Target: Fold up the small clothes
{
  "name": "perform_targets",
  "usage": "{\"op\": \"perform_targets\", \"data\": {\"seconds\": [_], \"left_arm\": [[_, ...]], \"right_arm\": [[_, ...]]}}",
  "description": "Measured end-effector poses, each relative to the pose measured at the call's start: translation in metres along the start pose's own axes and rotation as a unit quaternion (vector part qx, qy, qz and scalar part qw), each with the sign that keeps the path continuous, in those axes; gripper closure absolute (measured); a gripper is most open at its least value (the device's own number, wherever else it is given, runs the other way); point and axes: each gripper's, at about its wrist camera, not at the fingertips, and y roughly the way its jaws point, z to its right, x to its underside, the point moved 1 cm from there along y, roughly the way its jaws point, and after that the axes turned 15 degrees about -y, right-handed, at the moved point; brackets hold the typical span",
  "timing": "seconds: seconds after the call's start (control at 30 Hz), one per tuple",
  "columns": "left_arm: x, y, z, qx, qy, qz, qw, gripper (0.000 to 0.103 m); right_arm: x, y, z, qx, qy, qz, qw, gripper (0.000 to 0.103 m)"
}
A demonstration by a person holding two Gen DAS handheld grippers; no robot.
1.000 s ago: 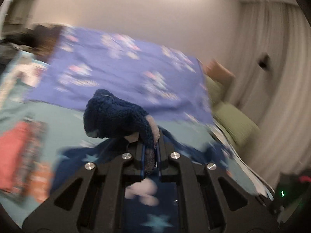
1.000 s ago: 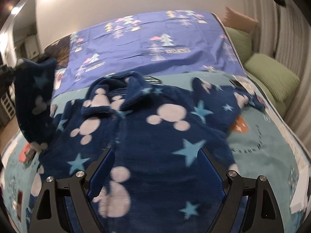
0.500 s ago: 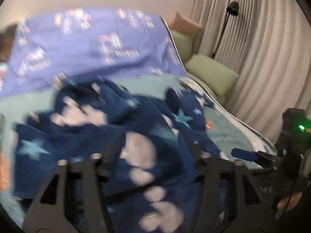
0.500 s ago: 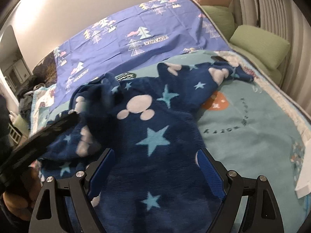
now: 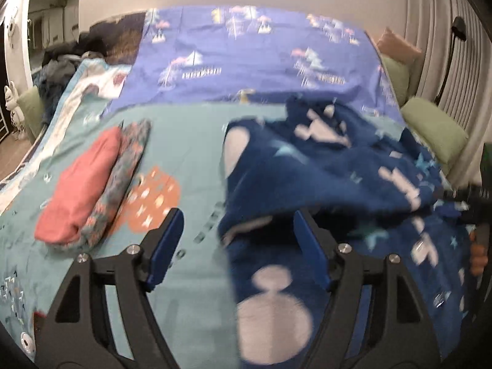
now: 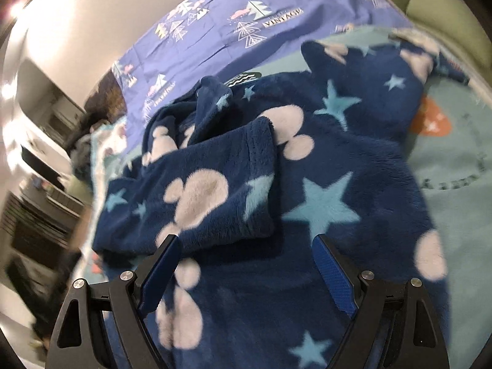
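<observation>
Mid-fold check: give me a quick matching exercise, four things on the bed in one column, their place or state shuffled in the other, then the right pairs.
Things:
1. navy fleece garment with stars
2. folded pink cloth
3. left gripper
4. green pillow

Places or states:
A. open, holding nothing
B. at the bed's right edge, by the curtain
C. one sleeve folded across its body
D. on the teal sheet, beside a floral folded piece

Pairs: 1-C, 2-D, 3-A, 4-B
</observation>
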Motion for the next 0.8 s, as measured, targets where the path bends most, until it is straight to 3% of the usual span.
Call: {"op": "perform_targets", "data": {"seconds": [0.17, 0.33, 0.37, 0.4, 0.43, 0.47, 0.53, 0.6, 0.67, 0.73, 0.8], "left_arm": [[0.009, 0.034, 0.003, -0.049, 0.043, -0.028, 0.9975, 0.029], [0.007, 0.053, 0.006, -0.087, 0.044, -0.029, 0.9948, 0.029], [0.007, 0.054, 0.007, -0.092, 0.043, -0.025, 0.9945, 0.029], [0.006, 0.054, 0.007, -0.098, 0.043, -0.024, 0.9939, 0.029], [0.005, 0.054, 0.006, -0.116, 0.043, -0.017, 0.9922, 0.028], [0.005, 0.052, 0.004, -0.133, 0.042, -0.008, 0.9902, 0.028], [0.005, 0.046, 0.001, -0.207, 0.055, 0.024, 0.9765, 0.028], [0.008, 0.038, 0.0, -0.2, 0.051, 0.029, 0.978, 0.028], [0.015, 0.032, 0.005, -0.195, 0.061, 0.032, 0.9785, 0.028], [0.021, 0.027, 0.016, -0.187, 0.088, 0.032, 0.9778, 0.028], [0.027, 0.017, 0.023, -0.156, 0.104, 0.015, 0.9821, 0.028]], "right_arm": [[-0.022, 0.033, 0.0, -0.008, -0.026, 0.0, 1.0, 0.013], [-0.041, 0.054, -0.009, -0.001, -0.05, 0.009, 0.999, 0.014], [-0.043, 0.055, -0.012, -0.002, -0.057, 0.009, 0.998, 0.03], [-0.047, 0.057, -0.017, -0.001, -0.075, 0.004, 0.997, 0.076], [-0.05, 0.058, -0.022, 0.006, -0.096, -0.012, 0.995, 0.092], [-0.052, 0.051, -0.026, 0.012, -0.099, -0.001, 0.995, 0.091], [-0.054, 0.029, -0.032, 0.018, -0.113, 0.042, 0.993, 0.091], [-0.056, 0.001, -0.034, 0.03, -0.123, 0.088, 0.988, 0.091], [-0.056, -0.009, -0.032, 0.044, -0.131, 0.105, 0.985, 0.091], [-0.054, -0.005, -0.027, 0.072, -0.14, 0.096, 0.983, 0.089], [-0.046, 0.013, -0.013, 0.094, -0.145, 0.051, 0.984, 0.087]]}}
